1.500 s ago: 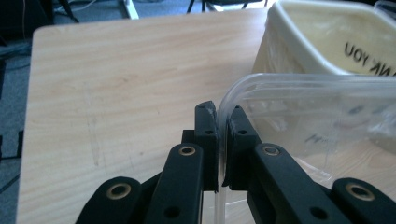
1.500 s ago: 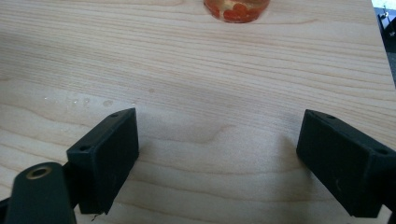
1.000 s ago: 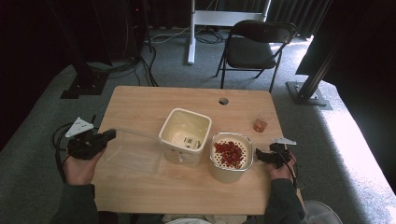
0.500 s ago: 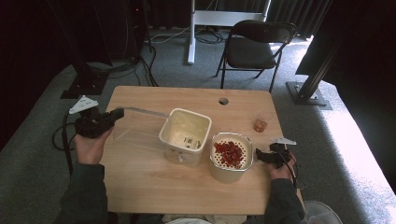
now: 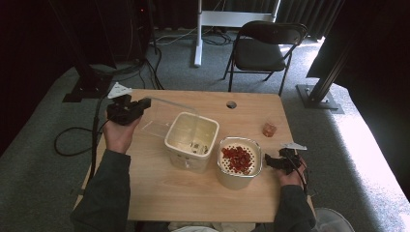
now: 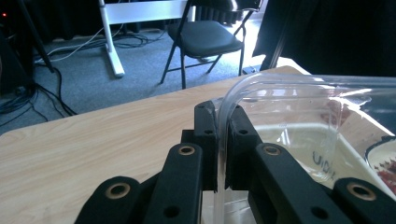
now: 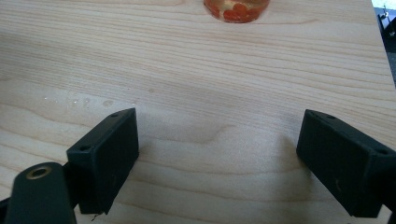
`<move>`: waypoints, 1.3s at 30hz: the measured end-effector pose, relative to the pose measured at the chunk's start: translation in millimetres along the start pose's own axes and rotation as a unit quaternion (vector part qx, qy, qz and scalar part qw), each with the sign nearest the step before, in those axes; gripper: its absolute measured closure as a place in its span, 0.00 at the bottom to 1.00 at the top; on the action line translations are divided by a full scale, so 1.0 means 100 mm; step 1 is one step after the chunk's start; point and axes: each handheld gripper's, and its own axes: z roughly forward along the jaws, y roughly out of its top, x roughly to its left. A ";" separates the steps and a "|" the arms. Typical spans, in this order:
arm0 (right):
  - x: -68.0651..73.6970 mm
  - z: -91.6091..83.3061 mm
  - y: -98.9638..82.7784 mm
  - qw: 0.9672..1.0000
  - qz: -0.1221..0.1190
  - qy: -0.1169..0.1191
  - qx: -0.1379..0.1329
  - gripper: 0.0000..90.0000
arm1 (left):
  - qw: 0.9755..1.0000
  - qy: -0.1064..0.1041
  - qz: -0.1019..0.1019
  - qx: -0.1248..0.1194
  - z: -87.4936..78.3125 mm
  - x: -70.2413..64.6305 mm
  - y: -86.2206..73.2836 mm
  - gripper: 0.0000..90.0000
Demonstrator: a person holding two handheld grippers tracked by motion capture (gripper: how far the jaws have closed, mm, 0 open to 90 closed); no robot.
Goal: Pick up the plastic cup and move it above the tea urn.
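Note:
My left gripper [image 5: 143,104] is raised over the table's far left corner, shut on the rim of a clear plastic lid [image 5: 167,116]. In the left gripper view the jaws [image 6: 222,114] pinch the lid's [image 6: 299,116] curved edge; they have just been opening very slightly, and the rim stays clamped. A square cream container [image 5: 192,140] stands mid-table, with a round tub of red pieces [image 5: 240,162] to its right. My right gripper [image 5: 269,162] rests on the table beside that tub, open, with bare wood between its jaws [image 7: 219,140].
A small orange cup [image 5: 269,129] [image 7: 237,8] stands near the right edge of the wooden table [image 5: 193,203]. A cable hole [image 5: 231,104] sits at the far edge. A black folding chair [image 5: 263,48] and a white stand are behind the table.
My left hand has lifted the clear lid off the table and carried it up and away toward the far left corner. The right gripper has not moved.

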 end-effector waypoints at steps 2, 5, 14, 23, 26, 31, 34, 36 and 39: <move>0.00 0.00 0.00 1.000 0.000 0.000 0.000 0.14 | 1.000 -0.008 -0.004 -0.004 0.05 -0.03 0.02 0.92; 0.00 0.00 0.00 1.000 0.000 0.000 0.000 0.14 | 0.999 -0.032 0.002 -0.003 0.11 -0.08 0.02 0.75; 0.00 0.00 0.00 1.000 0.000 0.000 0.000 0.14 | 0.998 -0.059 0.023 -0.020 0.08 -0.15 0.01 0.56; 0.00 0.00 0.00 1.000 0.000 0.000 0.000 0.14 | 0.998 -0.060 0.030 -0.018 0.12 -0.20 -0.01 0.41; 0.00 0.00 0.00 1.000 0.000 0.000 0.000 0.14 | 0.998 -0.061 0.022 -0.022 0.11 -0.17 -0.03 0.42; 0.00 0.00 0.00 1.000 0.000 0.000 0.000 0.14 | 0.998 -0.059 0.020 -0.022 0.09 -0.13 -0.06 0.42; 0.00 0.00 0.00 1.000 0.000 0.000 0.000 0.14 | 0.998 -0.059 0.013 -0.024 0.08 -0.11 -0.08 0.43; 0.00 0.00 0.00 1.000 0.000 0.000 0.000 0.14 | 0.998 -0.059 0.004 -0.023 0.08 -0.07 -0.13 0.43; 0.00 0.00 0.00 1.000 0.000 0.000 0.000 0.14 | 0.998 -0.057 -0.002 -0.020 0.08 -0.03 -0.18 0.43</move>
